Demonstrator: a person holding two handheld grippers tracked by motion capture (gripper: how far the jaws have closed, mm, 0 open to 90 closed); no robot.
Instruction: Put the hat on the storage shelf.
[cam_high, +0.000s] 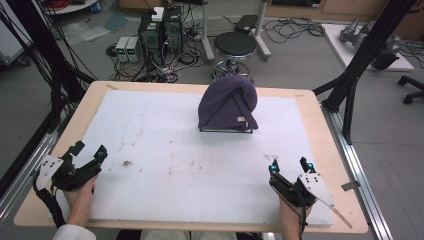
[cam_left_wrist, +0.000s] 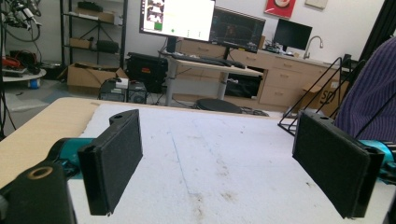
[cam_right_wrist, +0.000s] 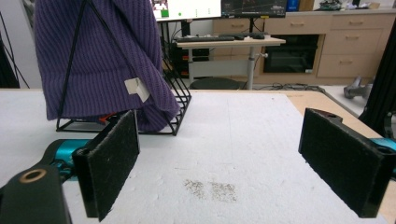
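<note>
A purple knit hat (cam_high: 228, 103) sits draped over a black wire stand (cam_high: 226, 130) near the far middle of the table (cam_high: 60, 135), on the white foam mat (cam_high: 165, 150). It has a small pale tag (cam_right_wrist: 137, 88) on its side. Nobody is touching it.

The person holds both tools down low, close to the near edge. The left gripper (cam_high: 89, 154) is at the near left corner, and its jaws are spread wide with nothing between them. The right gripper (cam_high: 290, 165) is at the near right corner, also spread wide and holding nothing. Both are well apart from the hat.

I think this is the very start of the job: the hands are waiting and the reaching has not begun. The hat looks like the thing to go for (it is the one thing on the mat). Next, a gripper would need to move forward to the hat, slide its jaws around a fold of the soft knit and squeeze. It should grab the cloth and not the thin wire, or the stand may tip or come along too.
</note>
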